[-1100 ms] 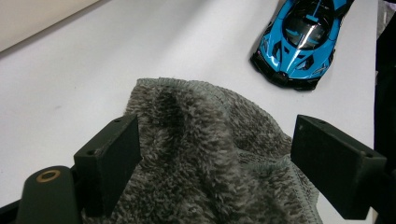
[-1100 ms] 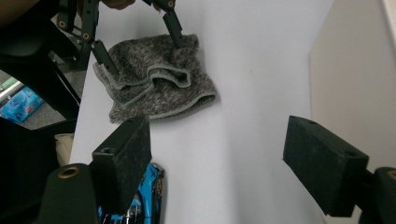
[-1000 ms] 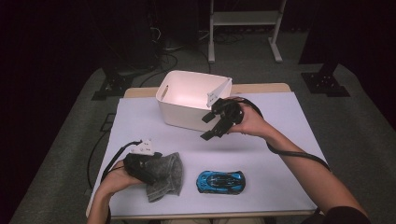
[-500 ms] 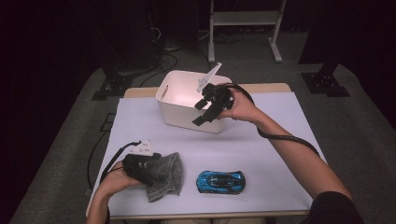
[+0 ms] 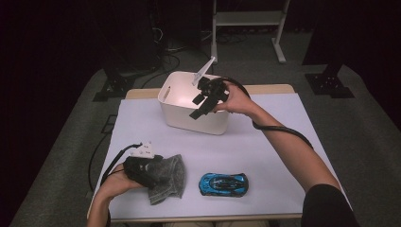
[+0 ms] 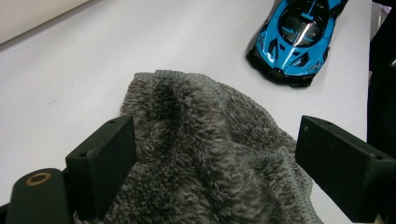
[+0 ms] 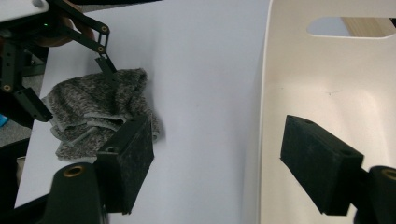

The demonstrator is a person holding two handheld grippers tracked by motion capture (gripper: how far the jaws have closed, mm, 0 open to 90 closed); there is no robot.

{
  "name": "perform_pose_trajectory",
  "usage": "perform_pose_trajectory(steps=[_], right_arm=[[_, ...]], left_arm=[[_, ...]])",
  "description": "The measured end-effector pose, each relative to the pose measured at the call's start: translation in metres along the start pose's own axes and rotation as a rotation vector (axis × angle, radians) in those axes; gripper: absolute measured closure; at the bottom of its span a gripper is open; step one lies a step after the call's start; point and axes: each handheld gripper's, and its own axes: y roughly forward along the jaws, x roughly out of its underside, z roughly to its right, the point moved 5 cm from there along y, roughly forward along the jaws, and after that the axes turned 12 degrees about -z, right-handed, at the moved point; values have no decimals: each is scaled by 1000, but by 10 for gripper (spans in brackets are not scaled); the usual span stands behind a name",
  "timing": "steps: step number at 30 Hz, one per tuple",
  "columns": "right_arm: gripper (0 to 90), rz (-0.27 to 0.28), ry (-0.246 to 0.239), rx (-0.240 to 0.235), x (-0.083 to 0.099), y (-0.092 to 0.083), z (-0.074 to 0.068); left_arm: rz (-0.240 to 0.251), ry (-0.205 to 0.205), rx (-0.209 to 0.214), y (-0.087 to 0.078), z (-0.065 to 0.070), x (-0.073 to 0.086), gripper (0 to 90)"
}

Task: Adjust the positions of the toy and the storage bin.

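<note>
While both tongs gape empty, L tongs (image 5: 158, 174) over crumpled cloth (image 5: 169, 183), no clear axis.

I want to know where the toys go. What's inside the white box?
The part of the white box seen in the right gripper view is bare: a smooth white floor and wall. The right gripper hangs open over it, covering some of the inside in the high view.
</note>
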Motion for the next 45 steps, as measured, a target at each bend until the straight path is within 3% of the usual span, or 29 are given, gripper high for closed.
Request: perform_pose_trajectory(steps=[13, 21, 31, 39, 45], right_arm=[[330, -54, 39, -6, -4, 19, 22], [461, -86, 66, 19, -4, 29, 30], [653, -119, 52, 35, -8, 34, 33], [802, -137, 20, 30, -8, 34, 25], [835, -157, 14, 68, -9, 34, 21]], left_arm=[[22, 1, 15, -2, 1, 0, 116], [13, -1, 24, 1, 2, 2, 116], [12, -6, 26, 0, 1, 4, 116], [15, -6, 27, 0, 2, 4, 116], [15, -6, 32, 1, 3, 4, 116]])
